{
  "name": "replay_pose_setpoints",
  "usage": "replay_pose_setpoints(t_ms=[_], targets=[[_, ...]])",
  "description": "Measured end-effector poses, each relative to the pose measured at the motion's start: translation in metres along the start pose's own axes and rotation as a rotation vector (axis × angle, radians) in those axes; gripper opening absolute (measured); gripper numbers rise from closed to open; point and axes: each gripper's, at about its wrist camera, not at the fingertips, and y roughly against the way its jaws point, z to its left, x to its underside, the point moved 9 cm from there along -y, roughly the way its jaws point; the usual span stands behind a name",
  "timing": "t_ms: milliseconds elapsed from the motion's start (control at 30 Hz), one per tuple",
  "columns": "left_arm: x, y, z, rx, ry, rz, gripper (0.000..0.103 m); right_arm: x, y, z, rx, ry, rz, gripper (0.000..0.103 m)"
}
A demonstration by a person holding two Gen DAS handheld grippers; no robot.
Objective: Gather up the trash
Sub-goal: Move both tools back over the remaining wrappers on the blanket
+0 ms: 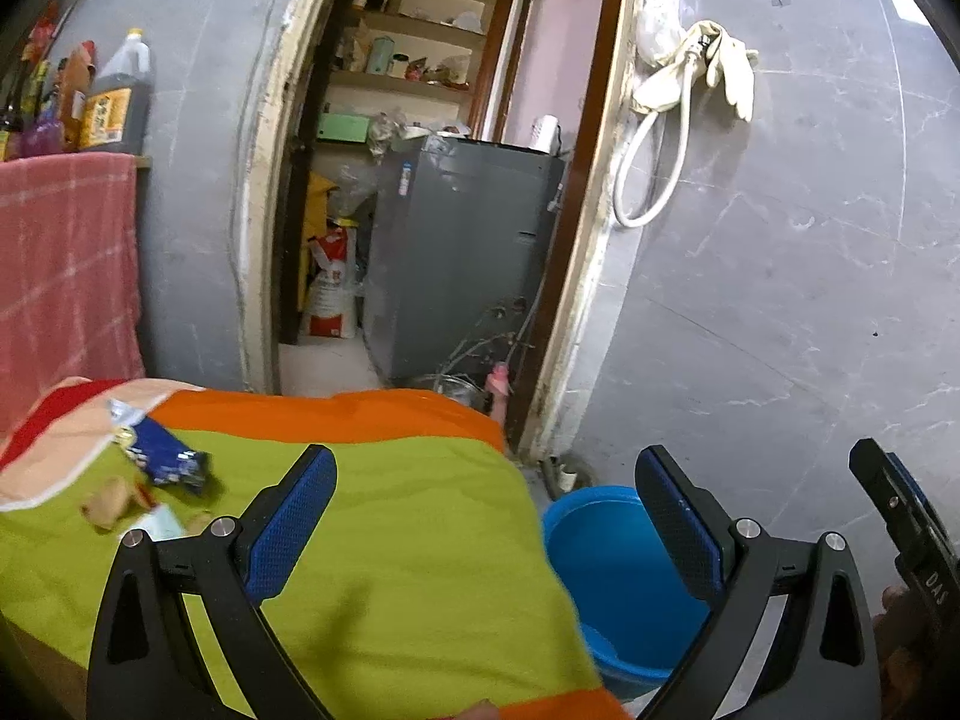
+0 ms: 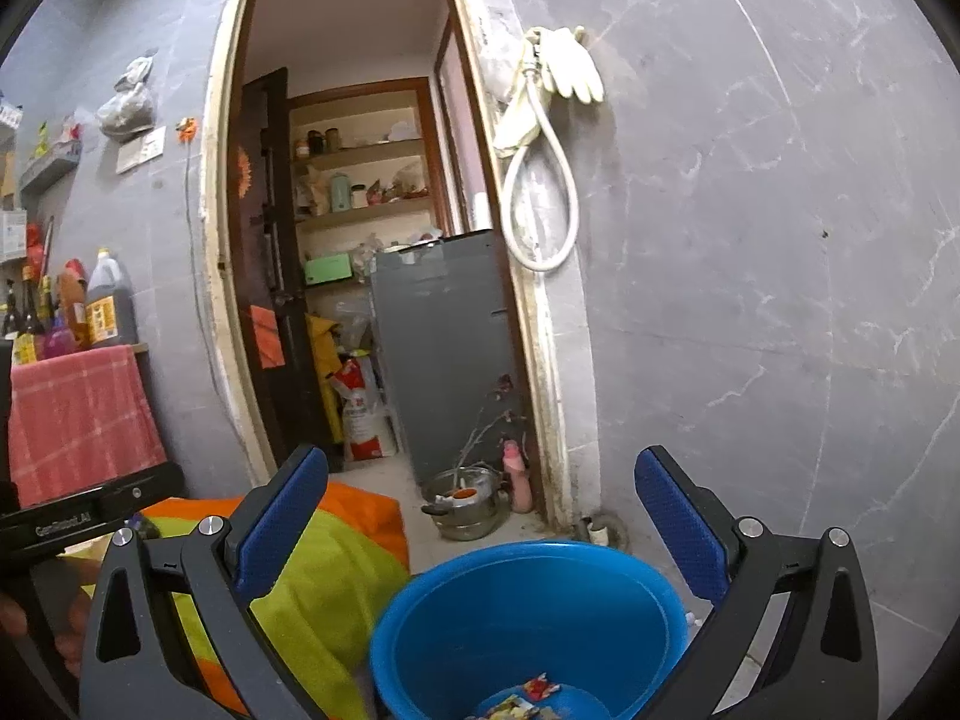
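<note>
Blue pads are facing each other across a wide gap on both tools: the left hand-held gripper (image 1: 486, 516) is hanging spread open with nothing between its fingers, above a surface draped in a green and orange cloth (image 1: 396, 510). Trash is lying on that cloth toward its far left part: a dark blue snack wrapper (image 1: 165, 459), a crumpled tan scrap (image 1: 108, 501) just beside it, and a pale piece of paper (image 1: 157, 525) close to the left finger. A blue bucket (image 1: 618, 576) is standing on the floor just beside the cloth's right edge. The right hand-held gripper (image 2: 480, 522) is likewise gaping wide and holding nothing, hovering over the same blue bucket (image 2: 528, 612), where colourful wrappers (image 2: 522, 699) are lying at the bottom. Beyond the bucket, a steel pot (image 2: 465, 510) and a pink bottle (image 2: 519, 483) are sitting on the floor by the doorway.
</note>
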Motion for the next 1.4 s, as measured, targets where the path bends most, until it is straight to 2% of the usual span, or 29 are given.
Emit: replay_pose_setpoints(t_ms=[300, 567, 867, 1033, 1300, 1400], targets=[[-0.005, 0.039, 0.047, -0.077, 0.002, -0.022, 0.098, -0.006, 0.005, 0.052, -0.077, 0.014, 0.008, 0.103], [0.001, 0.075, 0.115, -0.175, 0.036, -0.023, 0.098, 0.0, -0.001, 0.114, -0.164, 0.057, 0.045, 0.103], [0.02, 0.102, 0.188, -0.283, 0.083, 0.018, 0.098, 0.015, -0.013, 0.177, -0.271, 0.101, 0.102, 0.103], [0.035, 0.101, 0.214, -0.296, 0.108, 0.075, 0.098, 0.033, -0.028, 0.209, -0.324, 0.139, 0.178, 0.103], [0.052, 0.082, 0.235, -0.287, 0.122, 0.161, 0.098, 0.068, -0.056, 0.246, -0.384, 0.186, 0.313, 0.103], [0.055, 0.073, 0.239, -0.274, 0.128, 0.18, 0.097, 0.082, -0.069, 0.256, -0.404, 0.198, 0.376, 0.098]])
